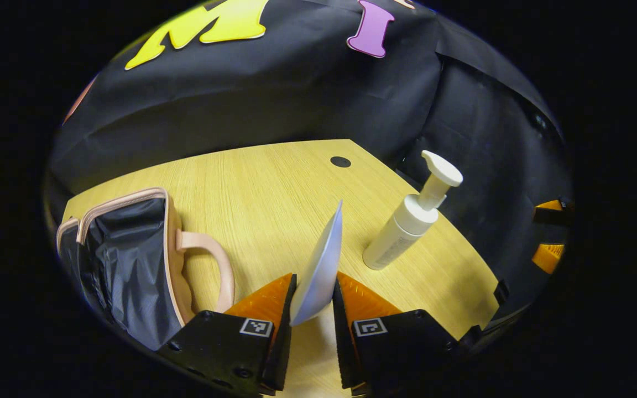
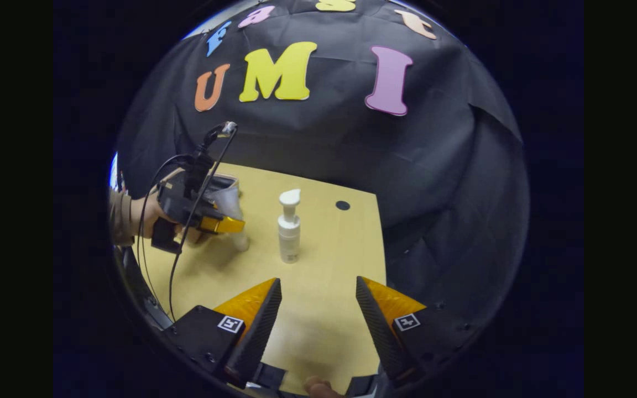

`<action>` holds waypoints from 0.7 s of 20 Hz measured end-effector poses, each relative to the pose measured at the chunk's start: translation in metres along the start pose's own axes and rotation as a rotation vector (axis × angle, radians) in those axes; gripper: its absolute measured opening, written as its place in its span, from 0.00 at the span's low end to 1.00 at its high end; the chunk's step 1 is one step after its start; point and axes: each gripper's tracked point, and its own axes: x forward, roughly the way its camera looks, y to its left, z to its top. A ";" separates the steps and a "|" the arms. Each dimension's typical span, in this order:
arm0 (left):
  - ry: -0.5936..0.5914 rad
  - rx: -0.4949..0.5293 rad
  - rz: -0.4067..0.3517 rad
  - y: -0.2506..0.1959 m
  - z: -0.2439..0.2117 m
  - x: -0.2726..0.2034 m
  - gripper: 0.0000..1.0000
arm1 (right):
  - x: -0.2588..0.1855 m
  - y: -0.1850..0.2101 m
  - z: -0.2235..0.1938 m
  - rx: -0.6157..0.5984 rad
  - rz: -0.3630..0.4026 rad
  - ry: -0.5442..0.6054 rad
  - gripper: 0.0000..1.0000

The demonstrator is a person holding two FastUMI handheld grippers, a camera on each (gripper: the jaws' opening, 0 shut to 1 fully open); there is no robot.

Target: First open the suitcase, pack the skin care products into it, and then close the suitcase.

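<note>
Pale blue-white and flat, the tube (image 1: 318, 265) is pinched by its crimped end between the two fingers of the left gripper (image 1: 313, 293), hanging tilted above the table (image 1: 263, 182). In the left gripper view the suitcase (image 1: 125, 260) lies open at about nine o'clock from the tube, its dark lining showing and its pink handle turned toward the tube; the pump bottle (image 1: 407, 226) stands upright at about two o'clock, well apart. The right gripper (image 2: 318, 315) hangs with its jaws spread and nothing between them, the pump bottle (image 2: 289, 226) at twelve o'clock ahead of it on the table (image 2: 340, 265).

Packing looks under way. To do it well, I would carry the tube toward nine o'clock, clear the suitcase rim and handle, lower it onto the lining, and only then let go; the thin crimp could slip if swung fast.

Light wood-grain covers the tabletop, with a small dark round hole near its far edge. Black cloth walls close the booth behind and to the side.
</note>
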 end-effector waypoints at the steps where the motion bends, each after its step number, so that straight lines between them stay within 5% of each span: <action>1: -0.003 -0.011 0.009 -0.002 -0.003 -0.010 0.39 | 0.010 0.005 0.007 0.007 0.023 -0.006 0.80; 8: -0.017 -0.075 0.129 -0.018 -0.037 -0.092 0.37 | 0.088 0.037 0.036 0.010 0.103 -0.035 0.80; 9: -0.024 -0.086 0.146 -0.021 -0.040 -0.107 0.44 | 0.100 0.041 0.036 0.015 0.108 -0.033 0.80; 10: -0.032 -0.100 0.161 -0.022 -0.046 -0.121 0.37 | 0.112 0.046 0.037 0.019 0.116 -0.034 0.80; 12: -0.033 -0.138 0.197 -0.024 -0.061 -0.148 0.44 | 0.137 0.051 0.035 0.012 0.110 -0.025 0.80; 14: -0.030 -0.173 0.230 -0.024 -0.074 -0.173 0.36 | 0.158 0.053 0.029 0.017 0.092 -0.003 0.80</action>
